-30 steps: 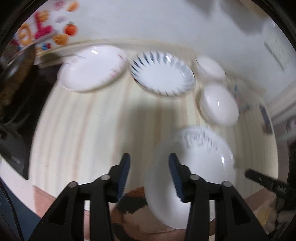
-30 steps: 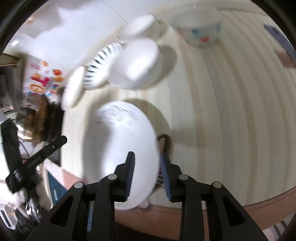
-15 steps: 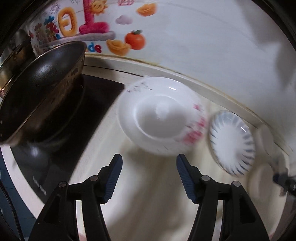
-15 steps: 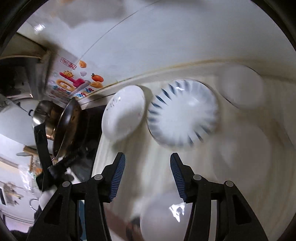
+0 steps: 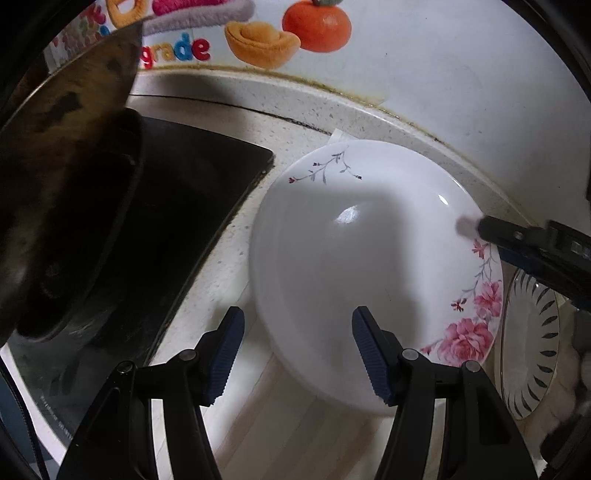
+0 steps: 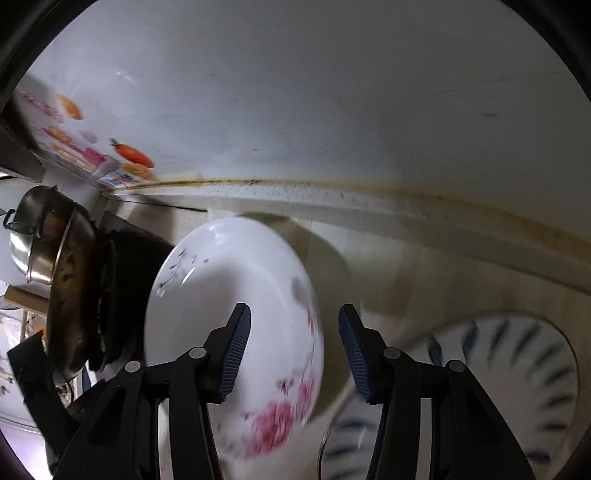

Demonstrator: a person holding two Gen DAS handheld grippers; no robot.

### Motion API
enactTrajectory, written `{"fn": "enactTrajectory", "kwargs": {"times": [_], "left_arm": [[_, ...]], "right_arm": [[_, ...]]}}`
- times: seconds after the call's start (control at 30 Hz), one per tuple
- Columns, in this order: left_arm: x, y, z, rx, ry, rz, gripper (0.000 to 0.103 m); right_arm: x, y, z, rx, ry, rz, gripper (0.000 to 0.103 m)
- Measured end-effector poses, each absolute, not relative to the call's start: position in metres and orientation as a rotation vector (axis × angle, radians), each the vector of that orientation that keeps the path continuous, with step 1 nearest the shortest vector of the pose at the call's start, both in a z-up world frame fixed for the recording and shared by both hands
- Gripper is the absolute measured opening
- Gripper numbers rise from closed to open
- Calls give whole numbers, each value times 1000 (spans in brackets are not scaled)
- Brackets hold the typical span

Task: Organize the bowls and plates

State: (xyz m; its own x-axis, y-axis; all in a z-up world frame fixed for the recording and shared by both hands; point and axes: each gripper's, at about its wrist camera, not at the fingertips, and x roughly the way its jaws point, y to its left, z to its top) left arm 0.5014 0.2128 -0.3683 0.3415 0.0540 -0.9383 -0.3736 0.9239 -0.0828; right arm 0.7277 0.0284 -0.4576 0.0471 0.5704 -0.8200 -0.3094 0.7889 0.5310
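Floral plate [image 5: 354, 266] sits on the pale counter [image 5: 295, 122] just right of the black cooktop [image 5: 177, 206], nothing in it, only glare and a shadow across the well. White, wide shallow rim, pink roses low on its right edge, a thin grey sprig with tiny red buds on the upper left edge. In the right wrist view the same floral plate [image 6: 221, 317] is smeared by blur, roses at the bottom, sprig at top left. Striped plate [image 5: 532, 350] lies just right of it, white with dark blue-grey dashes round the rim, also holding nothing; whether the two rims touch can't be told. Striped plate [image 6: 509, 376] fills the lower right of the right view, blurred. Dark wok [image 5: 62, 173] sits on the cooktop at left, inside not readable; a steel pot [image 6: 33, 236] shows behind the wok in the right view, contents hidden. Left gripper [image 5: 297, 356] is spread wide, gripping nothing, its right finger over the plate's near rim and its left finger over the counter beside it. Right gripper [image 6: 293, 352] is also spread wide with nothing in it, the plate's right rim in the gap, left finger over the plate and right finger over the counter; contact can't be told. Its tip enters the left view over the plate's right rim. Wall sticker [image 5: 258, 33] with orange fruit and letters behind.
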Motion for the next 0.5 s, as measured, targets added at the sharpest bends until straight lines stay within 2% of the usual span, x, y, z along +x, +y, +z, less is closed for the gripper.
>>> {"fn": "enactTrajectory", "kwargs": {"times": [0.03,0.07,0.1,0.2,0.5], "left_arm": [[503,213,-370,-305,1191,283,58],[504,213,-371,-305,1186,283,48],[504,213,-372,-303,1180,288,44],[504,216,-374,-305,1170,319,36],[501,218,-372,-347,1161,362,28]], "right_arm": [[731,32,-462,229,1372,674,43],[734,35,-467,230,1373,675,35],[737,38,-471,230,1373,676,27],[738,43,-479,208,1367,671,20],[736,44,-478,198,1371,693,19]]}}
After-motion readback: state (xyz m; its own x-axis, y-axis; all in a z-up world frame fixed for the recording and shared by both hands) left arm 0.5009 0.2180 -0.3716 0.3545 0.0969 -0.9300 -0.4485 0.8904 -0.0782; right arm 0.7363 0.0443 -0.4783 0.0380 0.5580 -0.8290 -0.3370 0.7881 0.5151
